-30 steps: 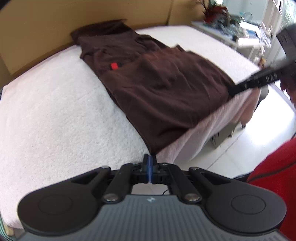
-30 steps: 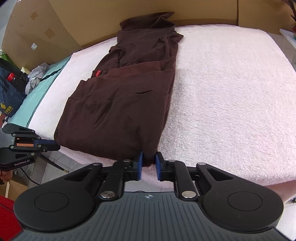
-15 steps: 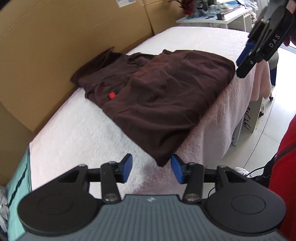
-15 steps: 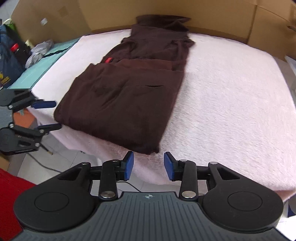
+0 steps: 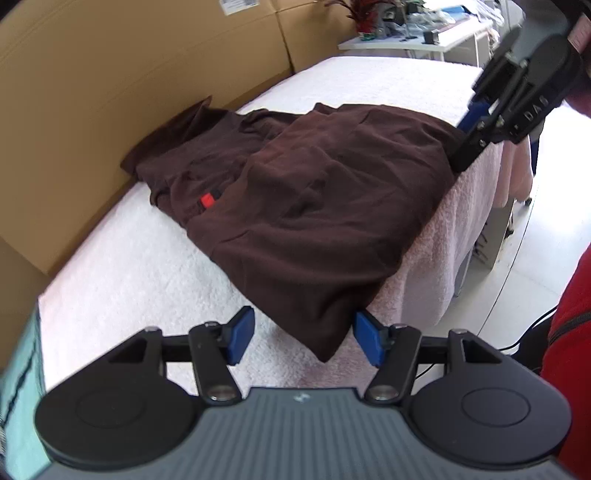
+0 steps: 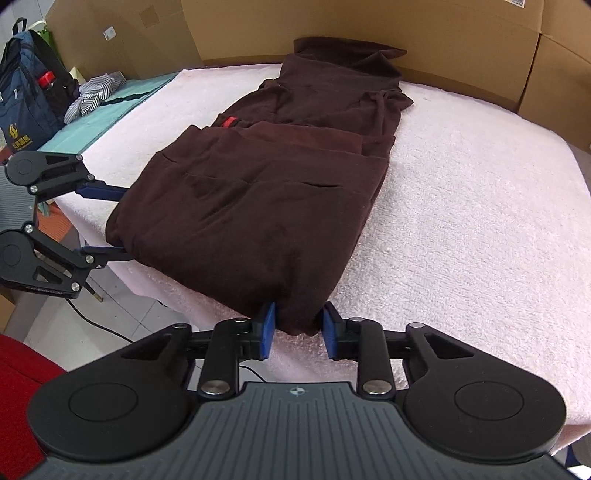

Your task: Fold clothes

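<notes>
- The brown garment [image 6: 266, 192] lies lengthwise on the pink towel-covered bed [image 6: 461, 206], its near half already doubled over, its near edge at the bed's front edge.
- The right gripper [image 6: 297, 330] has its fingers partly open and has just been closing; the garment's near right corner sits between the blue pads, which look about to touch it, though a firm pinch is not certain.
- The left gripper [image 5: 304, 338] has its fingers wide and has just been opening; the near left corner hangs between them, touching neither pad.
- Judged step: taking both near corners for the next fold. Both pairs of fingers should bite all layers together, then lift evenly.
- Beyond the fingers: a red tag [image 6: 229, 122], the cardboard wall [image 6: 369, 26], and to the left a backpack [image 6: 26, 88] and striped cloth [image 6: 94, 94], well apart.
- Nothing blocks the fold path.
</notes>
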Demonstrator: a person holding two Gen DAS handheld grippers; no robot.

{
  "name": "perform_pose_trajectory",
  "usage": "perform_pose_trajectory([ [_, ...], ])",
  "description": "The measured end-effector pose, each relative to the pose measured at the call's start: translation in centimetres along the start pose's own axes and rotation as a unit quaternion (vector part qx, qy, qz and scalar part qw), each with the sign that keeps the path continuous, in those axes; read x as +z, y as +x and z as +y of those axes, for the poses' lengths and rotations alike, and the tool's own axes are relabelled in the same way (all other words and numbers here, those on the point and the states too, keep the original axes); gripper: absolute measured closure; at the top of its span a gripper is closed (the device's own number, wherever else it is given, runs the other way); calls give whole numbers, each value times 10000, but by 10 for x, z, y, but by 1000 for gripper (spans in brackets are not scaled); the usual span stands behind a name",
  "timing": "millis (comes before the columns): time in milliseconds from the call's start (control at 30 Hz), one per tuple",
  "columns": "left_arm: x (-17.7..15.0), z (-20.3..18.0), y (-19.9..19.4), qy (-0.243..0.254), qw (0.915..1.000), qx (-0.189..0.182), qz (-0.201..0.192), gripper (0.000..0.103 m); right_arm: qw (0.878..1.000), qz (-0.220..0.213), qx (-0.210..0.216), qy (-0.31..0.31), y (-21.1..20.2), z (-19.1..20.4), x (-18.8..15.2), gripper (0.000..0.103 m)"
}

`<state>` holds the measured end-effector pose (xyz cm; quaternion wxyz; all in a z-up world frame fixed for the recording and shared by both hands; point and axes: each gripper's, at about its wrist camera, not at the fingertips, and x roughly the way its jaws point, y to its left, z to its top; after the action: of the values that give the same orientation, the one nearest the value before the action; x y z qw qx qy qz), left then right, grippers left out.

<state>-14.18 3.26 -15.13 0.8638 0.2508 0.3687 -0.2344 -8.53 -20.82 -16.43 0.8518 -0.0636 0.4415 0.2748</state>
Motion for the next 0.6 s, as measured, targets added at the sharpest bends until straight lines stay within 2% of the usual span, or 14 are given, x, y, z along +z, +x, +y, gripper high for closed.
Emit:
perform_pose_trajectory([
  [100, -4, 18, 1, -884, 9946, -523, 163, 38, 9998, -77, 85, 173, -1, -4, -3, 73],
  [133, -5, 23, 2, -1141, 9907, -718, 208, 38, 9994, -96, 135, 290, -2, -7, -3, 73],
  [200, -5, 34, 2, -1701, 9776, -1221, 219, 37, 9954, -29, 413, 859, -2, -19, -1, 70],
  [300, -7, 53, 6, -2597, 9464, -1899, 274, 31, 9779, 185, 942, 1856, -1, -44, 2, 62],
  [467, -17, 76, 22, -3806, 8943, -2341, 241, 28, 9471, 345, 1440, 2846, 8, -72, 3, 61],
  [500, -17, 80, 26, -3921, 8872, -2421, 240, 27, 9440, 375, 1527, 2899, 11, -74, 4, 62],
  [567, -15, 79, 29, -3860, 8886, -2468, 225, 27, 9390, 480, 1648, 2979, 14, -78, 8, 62],
  [600, -12, 79, 29, -3780, 8921, -2465, 234, 30, 9376, 553, 1664, 3003, 14, -80, 9, 63],
])
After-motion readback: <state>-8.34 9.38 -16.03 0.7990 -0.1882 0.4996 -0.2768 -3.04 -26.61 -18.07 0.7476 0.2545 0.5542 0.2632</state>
